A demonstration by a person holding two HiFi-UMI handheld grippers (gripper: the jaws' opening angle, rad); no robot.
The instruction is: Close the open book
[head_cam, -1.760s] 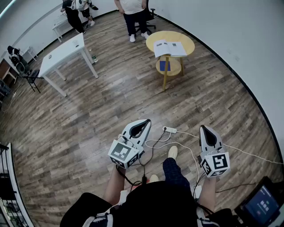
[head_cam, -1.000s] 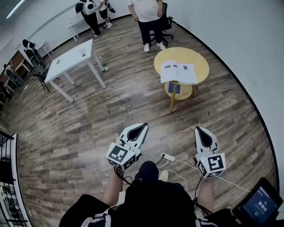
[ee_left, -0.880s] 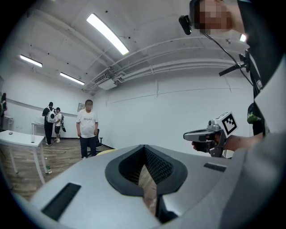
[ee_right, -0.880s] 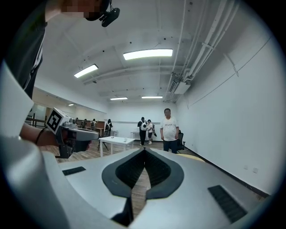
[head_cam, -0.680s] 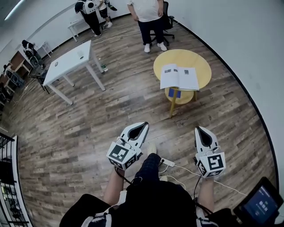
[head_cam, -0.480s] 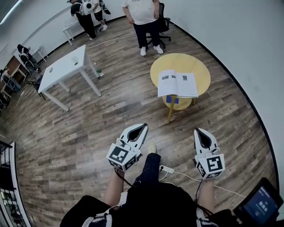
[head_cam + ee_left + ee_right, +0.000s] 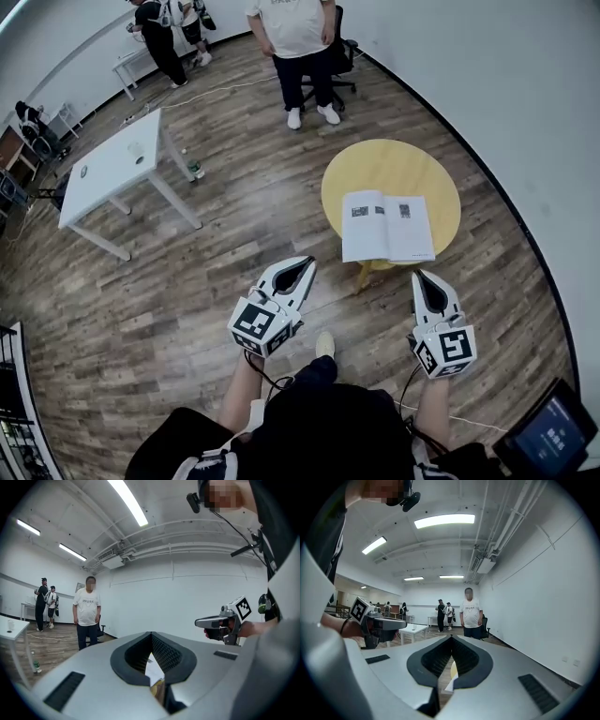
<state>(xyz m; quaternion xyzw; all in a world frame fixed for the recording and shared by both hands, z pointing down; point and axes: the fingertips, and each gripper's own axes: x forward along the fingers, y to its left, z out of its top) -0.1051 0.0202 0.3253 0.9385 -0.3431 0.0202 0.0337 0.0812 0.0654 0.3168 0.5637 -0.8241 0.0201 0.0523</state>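
An open white book (image 7: 387, 227) lies flat on the round yellow wooden counter (image 7: 412, 167), near the white left gripper (image 7: 307, 262) and right gripper (image 7: 418, 275), each held level above the floor, jaws pressed together.

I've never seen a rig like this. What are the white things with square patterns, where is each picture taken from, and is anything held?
A person holds a two-jaw gripper in each hand: the left gripper and the right gripper; the patterned cubes belong to them. One picture looks down from a camera on the person's head; the other two look along each gripper's jaws. Both are shut and empty. An open book lies on the round yellow table ahead.
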